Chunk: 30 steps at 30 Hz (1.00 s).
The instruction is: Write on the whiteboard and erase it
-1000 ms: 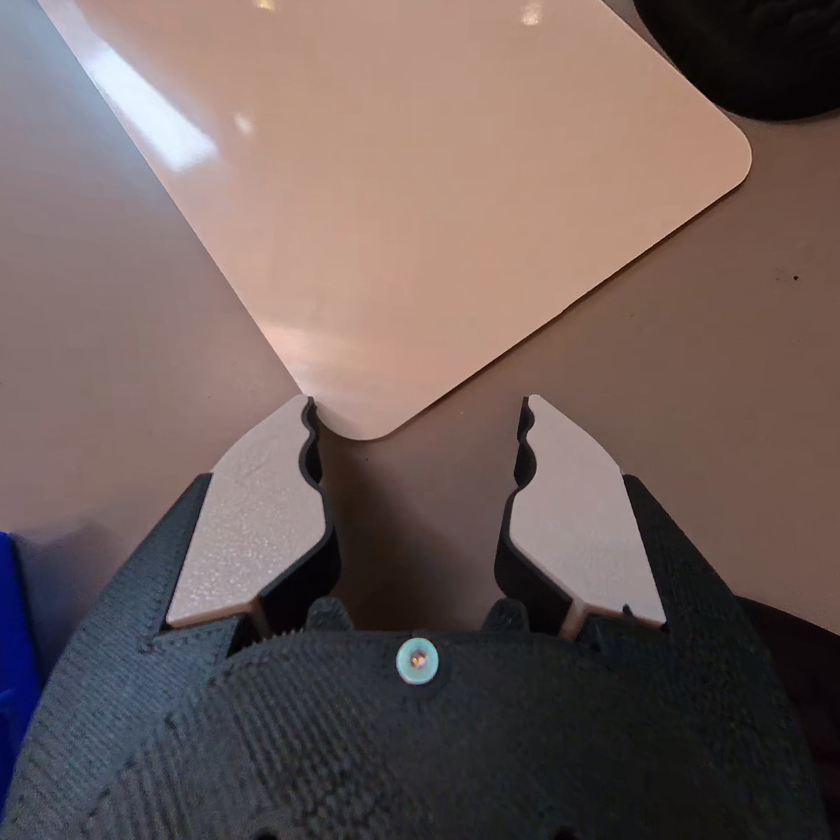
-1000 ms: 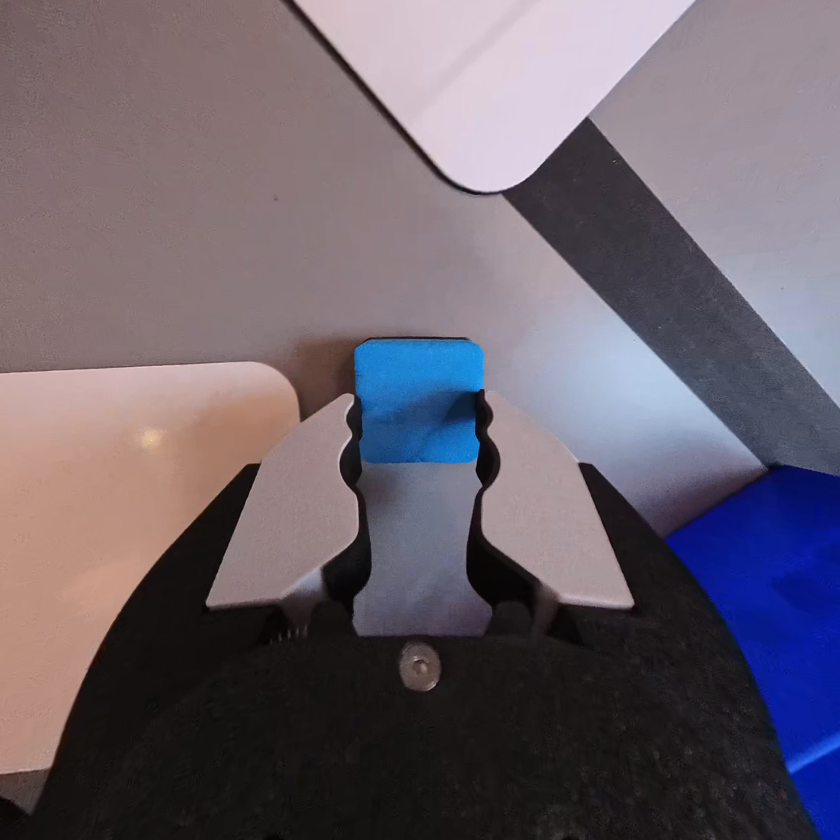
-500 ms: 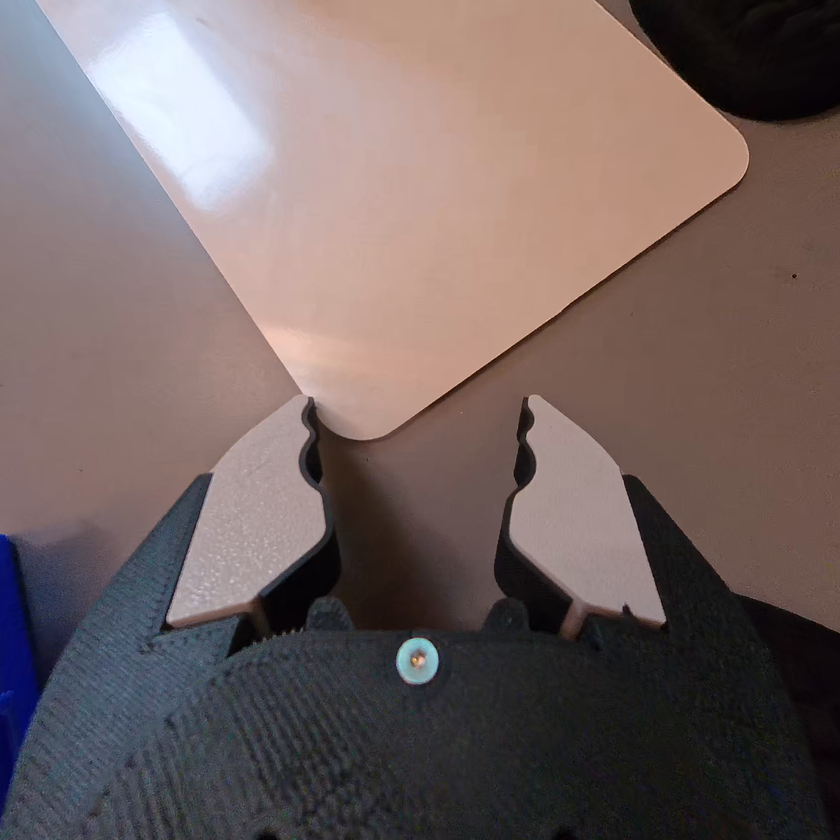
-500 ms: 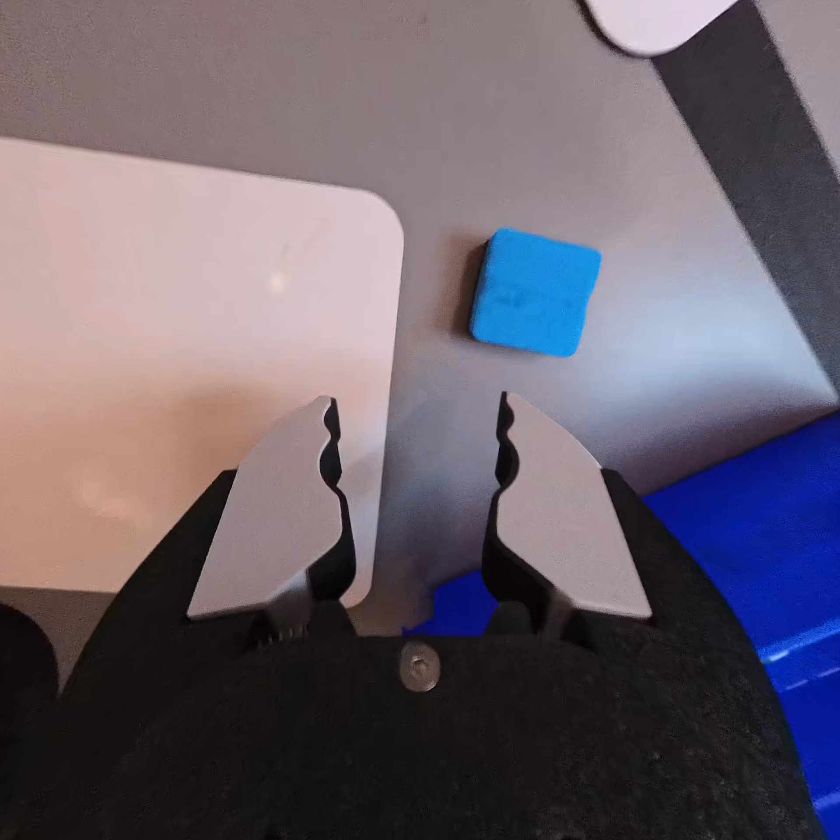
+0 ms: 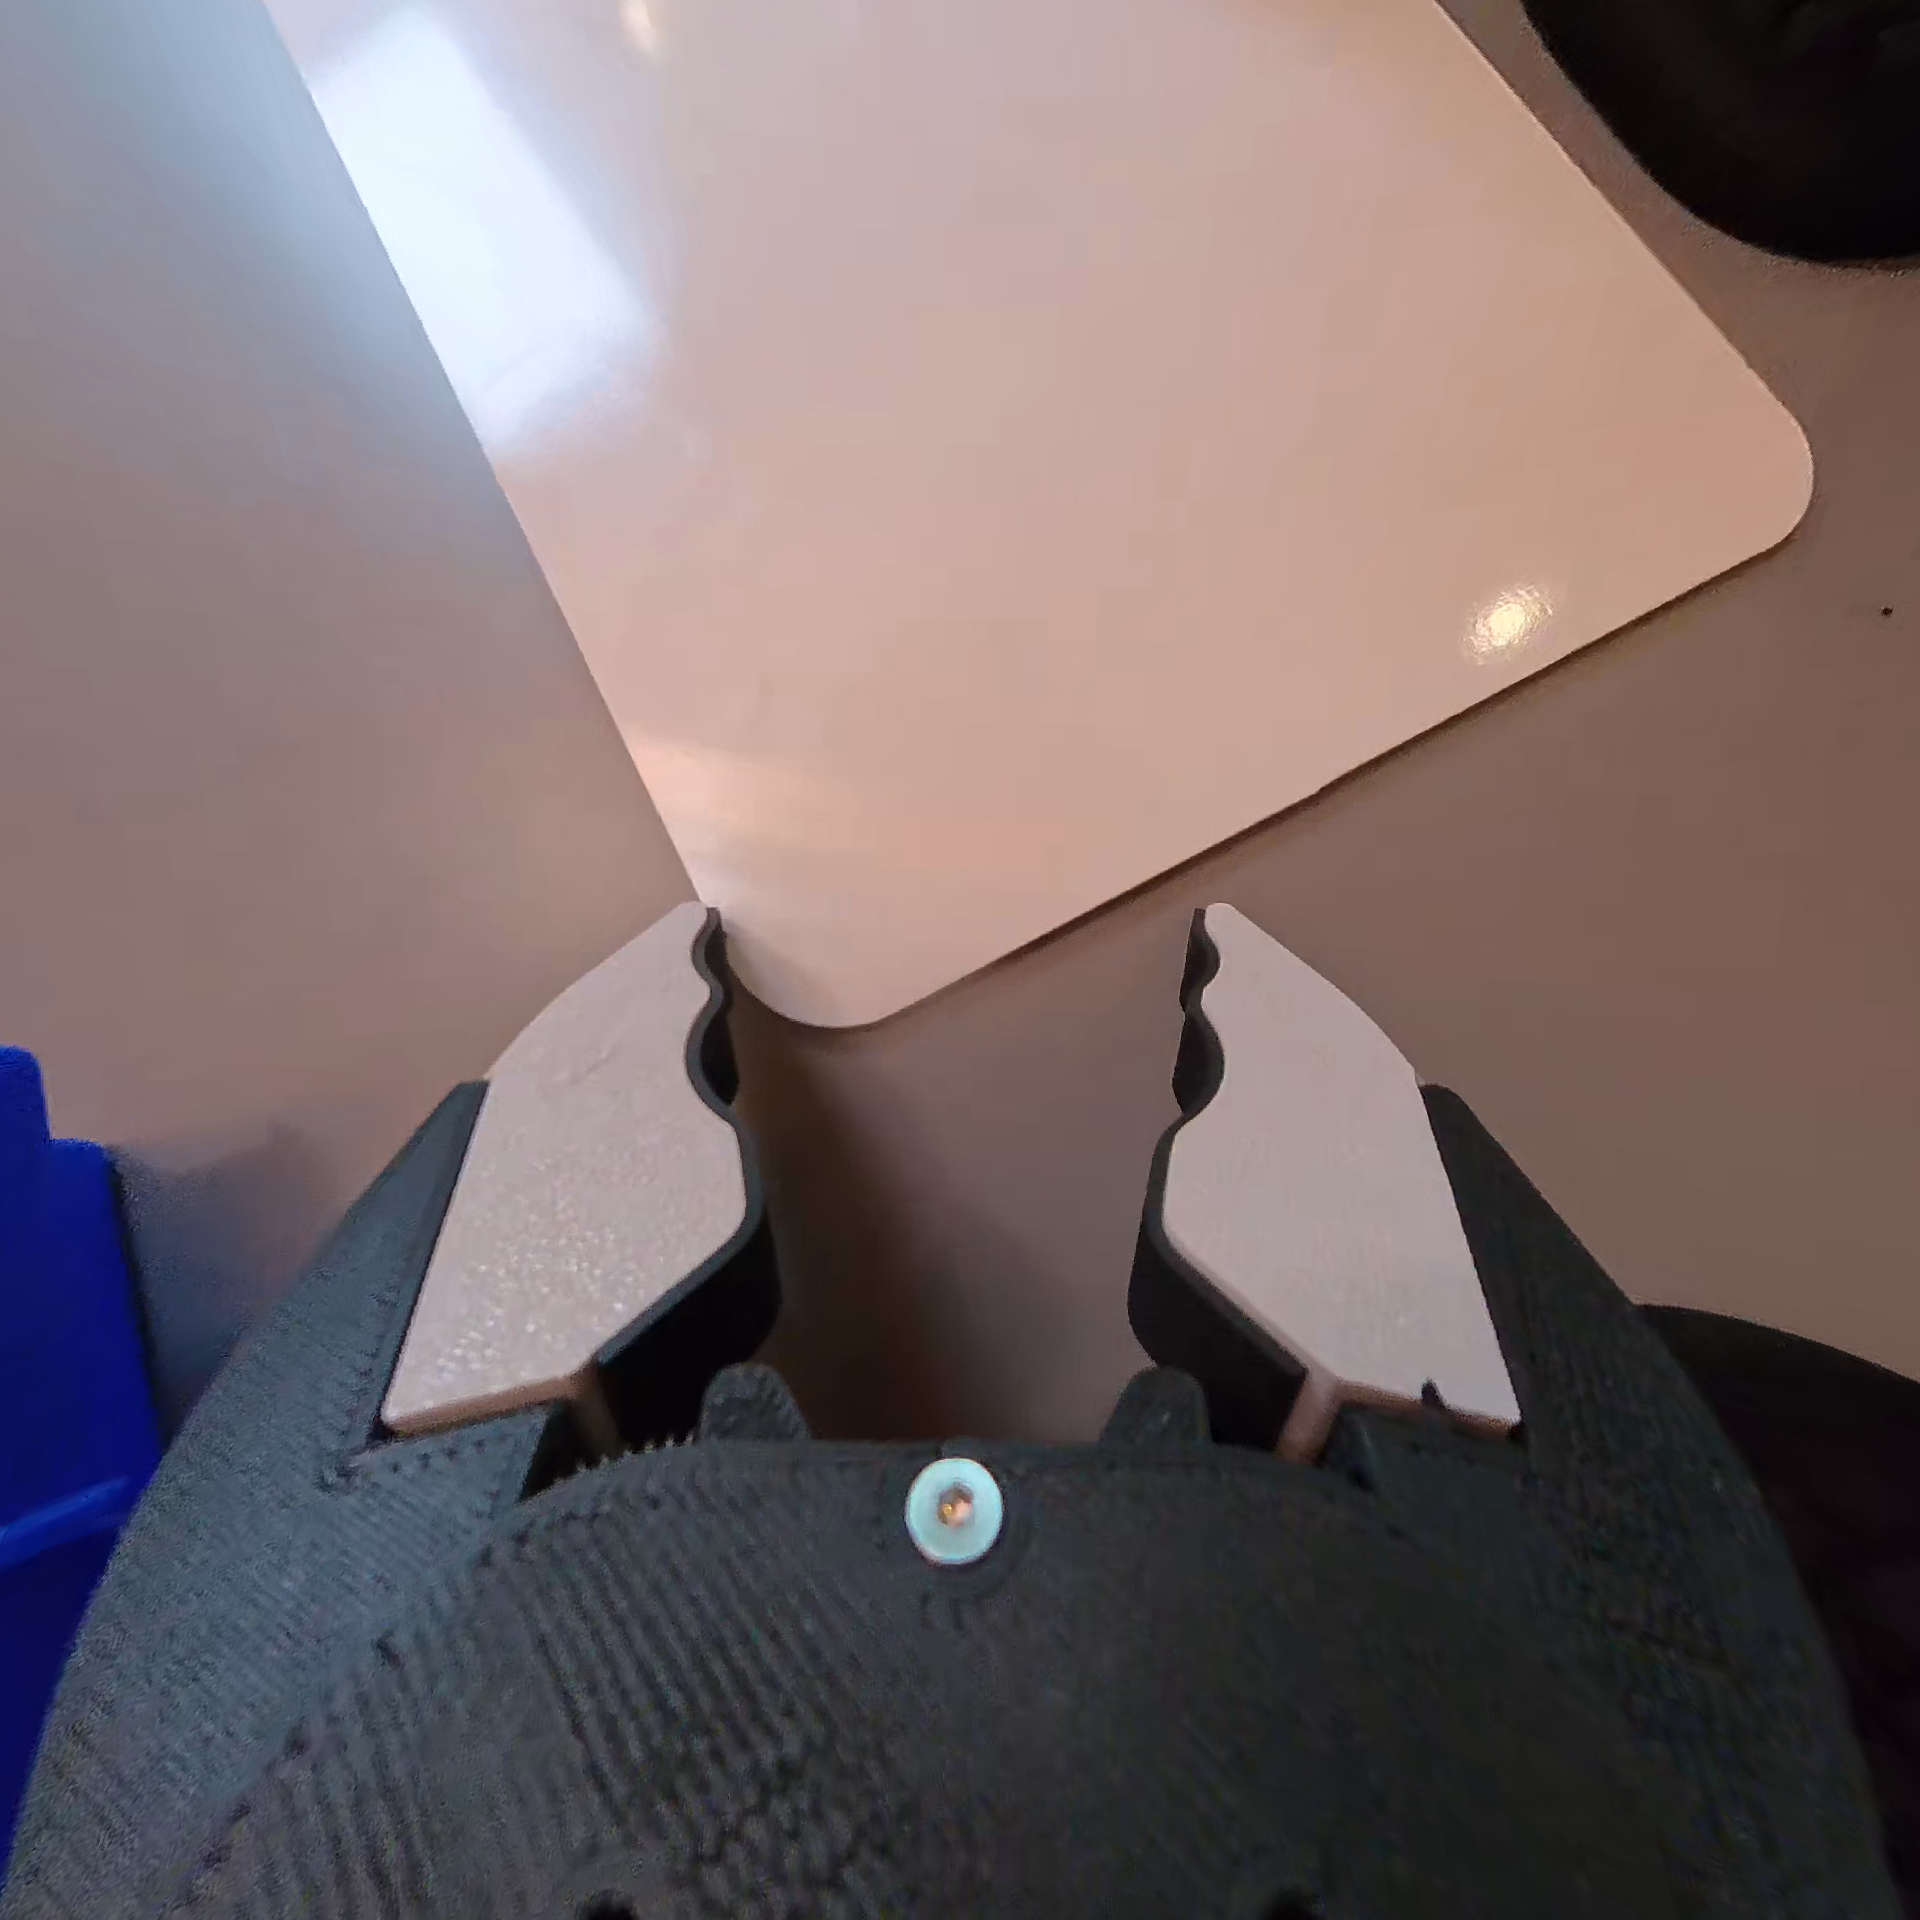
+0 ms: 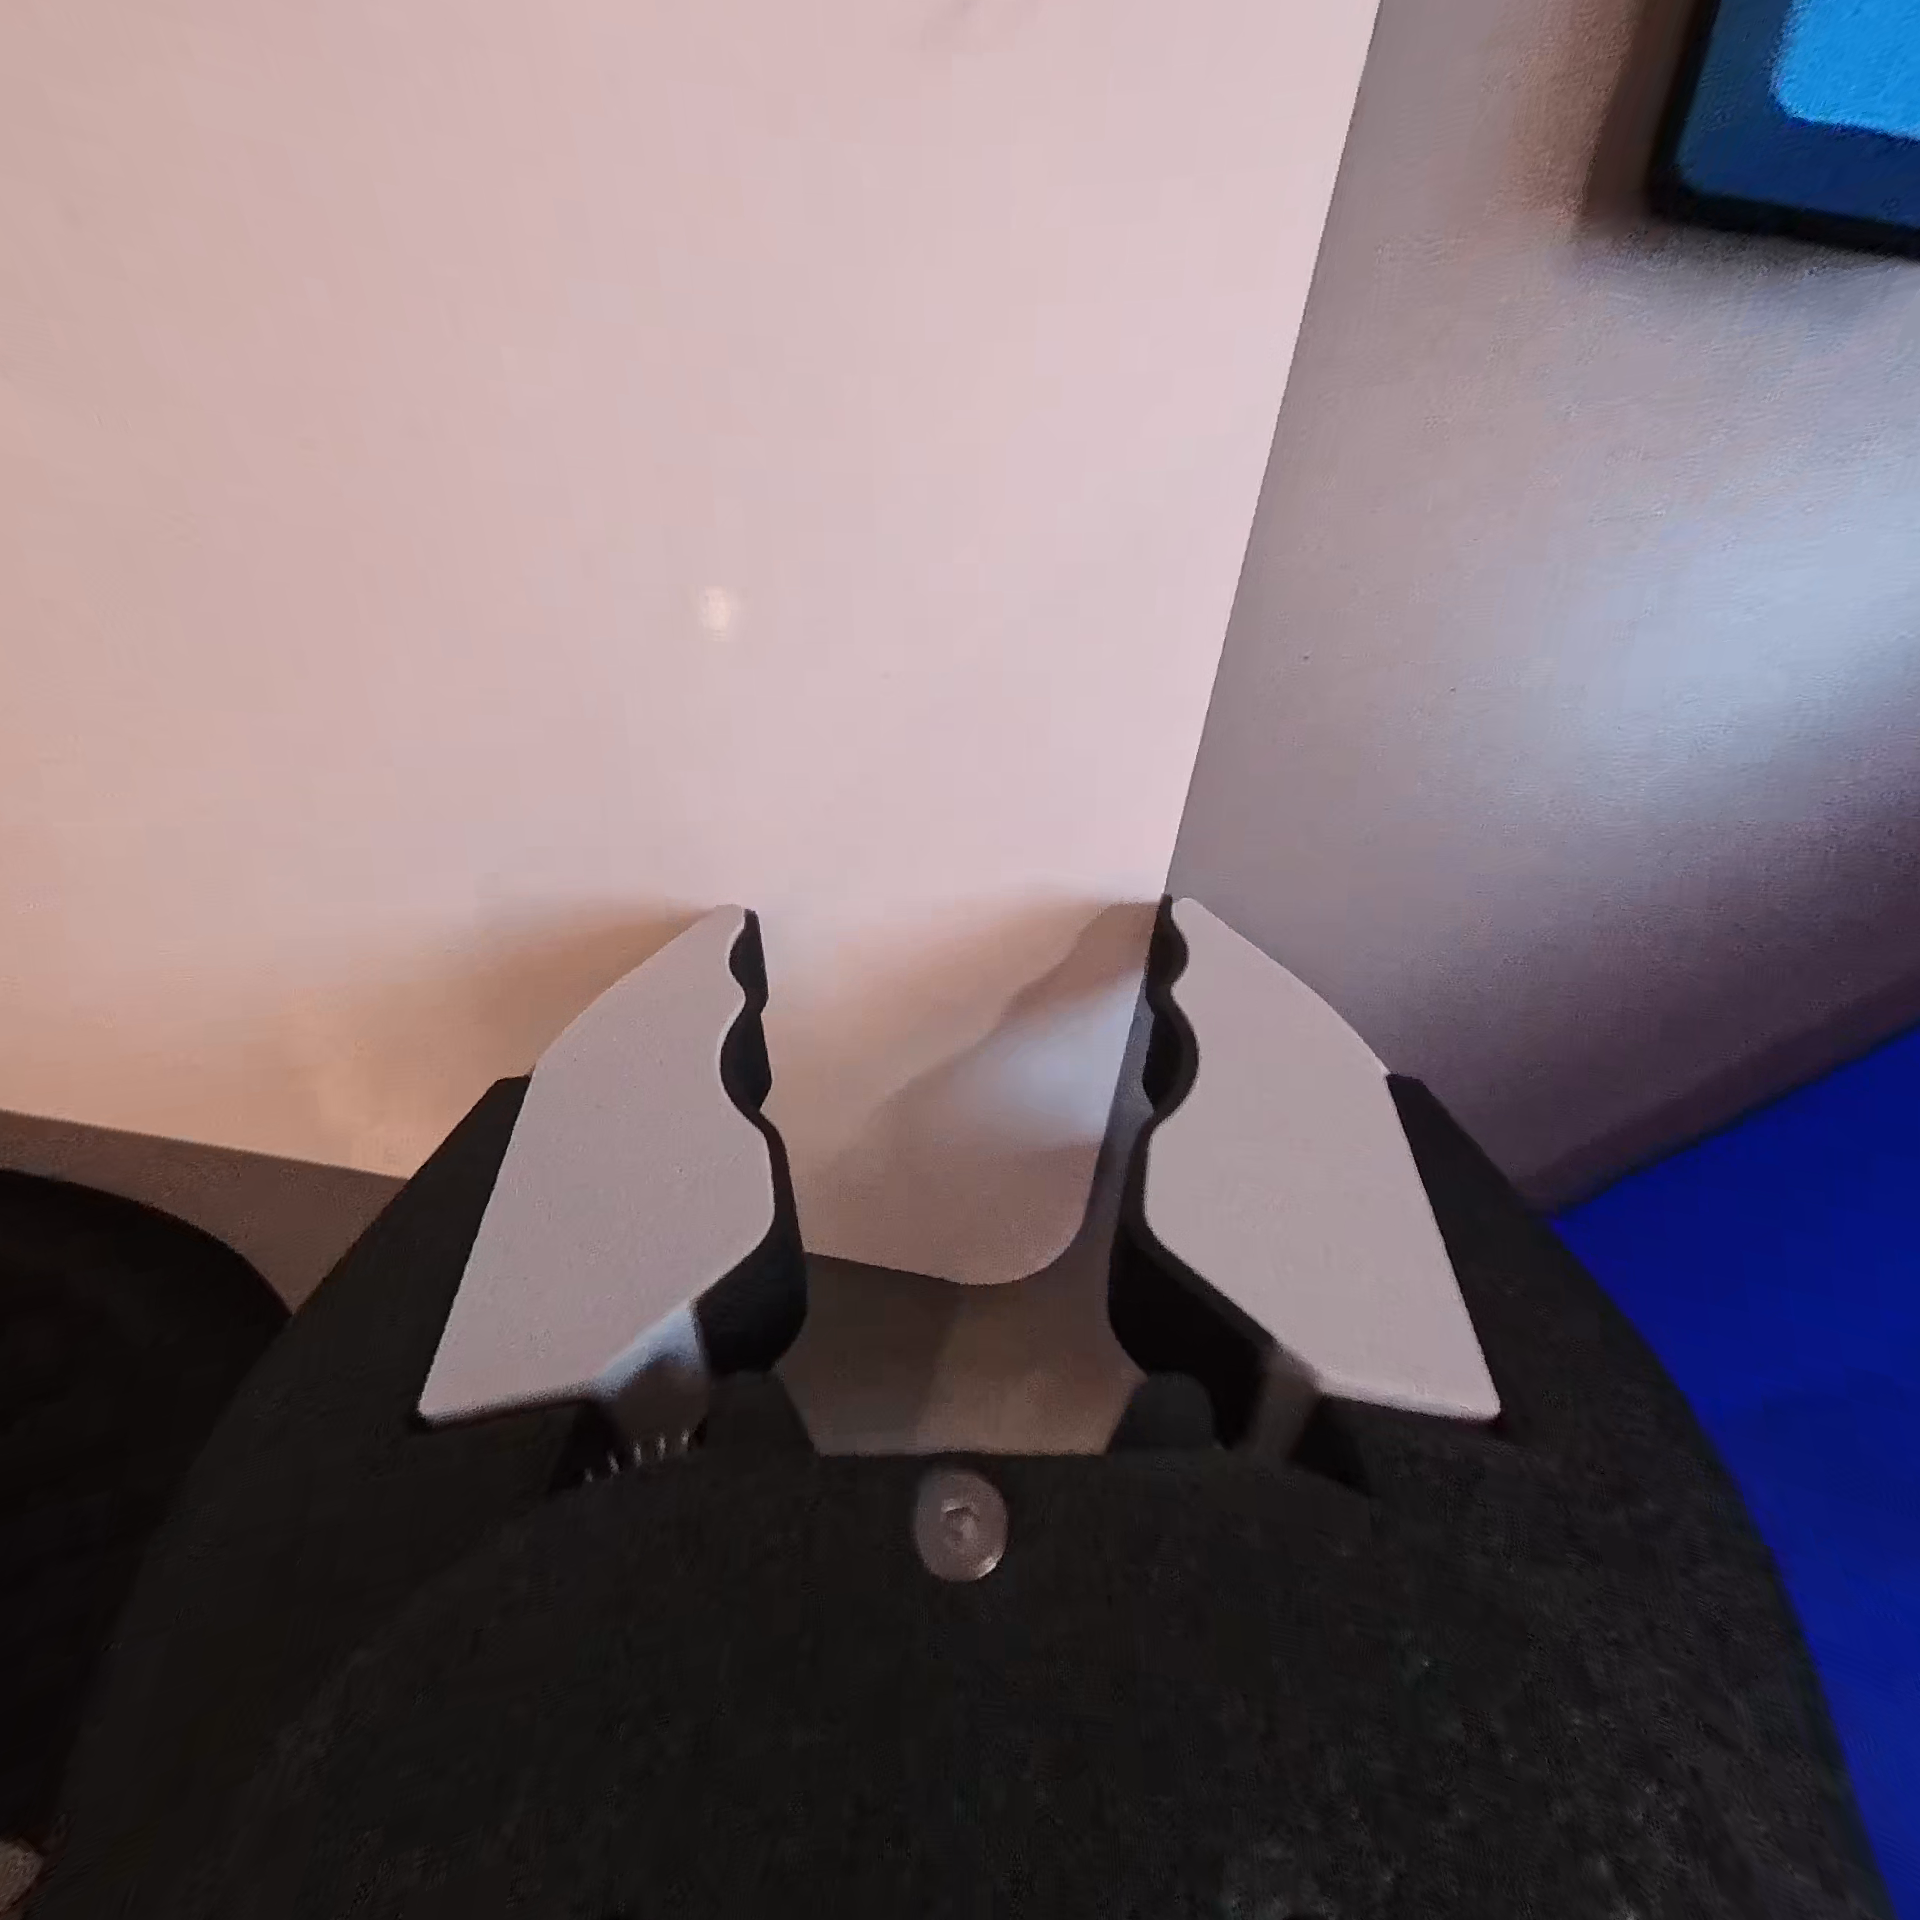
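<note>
Board (image 5: 1039, 499) flat on bench (image 5: 260, 623), blank. Left tongs (image 5: 956, 966) wide open, empty, at near corner (likely to steady it). Right tongs (image 6: 956, 977) open, empty, over opposite corner. Eraser (image 6: 1829, 94) apart, on bench; no marker visible.

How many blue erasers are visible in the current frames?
1. A square blue foam eraser lies on the grey table at the right wrist view's top right corner, partly cropped, right of the glossy white whiteboard. None appears in the left wrist view.
</note>
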Each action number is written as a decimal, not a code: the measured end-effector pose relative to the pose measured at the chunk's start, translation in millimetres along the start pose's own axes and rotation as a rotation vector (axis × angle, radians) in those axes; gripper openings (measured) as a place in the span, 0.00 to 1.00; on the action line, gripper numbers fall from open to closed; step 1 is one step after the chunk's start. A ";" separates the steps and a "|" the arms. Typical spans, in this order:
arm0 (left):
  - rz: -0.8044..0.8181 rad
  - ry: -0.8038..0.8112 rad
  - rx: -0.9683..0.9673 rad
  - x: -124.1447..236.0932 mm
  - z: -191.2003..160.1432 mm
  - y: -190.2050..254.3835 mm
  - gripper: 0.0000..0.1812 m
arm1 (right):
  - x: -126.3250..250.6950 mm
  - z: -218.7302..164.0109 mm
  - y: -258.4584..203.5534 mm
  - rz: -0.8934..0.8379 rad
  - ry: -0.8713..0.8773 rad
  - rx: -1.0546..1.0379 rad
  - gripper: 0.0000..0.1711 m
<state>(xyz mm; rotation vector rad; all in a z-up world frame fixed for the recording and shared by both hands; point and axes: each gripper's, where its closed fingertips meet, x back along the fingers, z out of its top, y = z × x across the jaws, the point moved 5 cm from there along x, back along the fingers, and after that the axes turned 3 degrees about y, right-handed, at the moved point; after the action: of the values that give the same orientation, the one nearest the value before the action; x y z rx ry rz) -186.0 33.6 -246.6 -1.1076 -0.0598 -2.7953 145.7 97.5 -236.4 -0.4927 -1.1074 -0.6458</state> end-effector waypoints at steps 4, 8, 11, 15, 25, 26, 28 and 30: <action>0.006 -0.008 -0.013 2.1 0.5 -0.1 0.45 | 9.7 6.3 -0.9 -0.025 0.158 0.013 0.38; 0.070 0.191 0.049 42.8 25.6 -12.7 0.34 | 53.4 23.7 -20.0 -0.070 0.523 0.123 0.40; 0.224 0.362 0.076 96.7 50.0 -38.5 0.26 | 73.0 26.2 -32.2 -0.088 0.753 0.187 0.24; 0.480 0.183 0.019 151.3 57.3 -93.9 0.19 | 72.6 26.4 -35.7 -0.075 0.932 0.299 0.00; 0.286 -0.599 -0.344 101.4 -34.3 -217.1 0.23 | 36.5 16.2 -38.1 -0.082 0.923 0.406 0.00; 0.266 -0.608 -0.363 96.5 -35.7 -224.5 0.25 | 35.8 15.2 -37.7 -0.071 0.916 0.395 0.00; 0.212 -0.637 -0.372 88.6 -38.6 -235.7 0.27 | 36.9 14.7 -34.9 -0.069 0.917 0.374 0.03; 0.168 -0.667 -0.409 82.2 -41.1 -243.8 0.28 | 37.0 14.7 -31.6 -0.056 0.912 0.349 0.06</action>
<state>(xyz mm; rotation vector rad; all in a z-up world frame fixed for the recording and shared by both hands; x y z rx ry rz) -307.1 262.4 -217.3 -1.9832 0.5295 -2.2226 125.3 75.9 -195.1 0.1498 -0.3444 -0.6090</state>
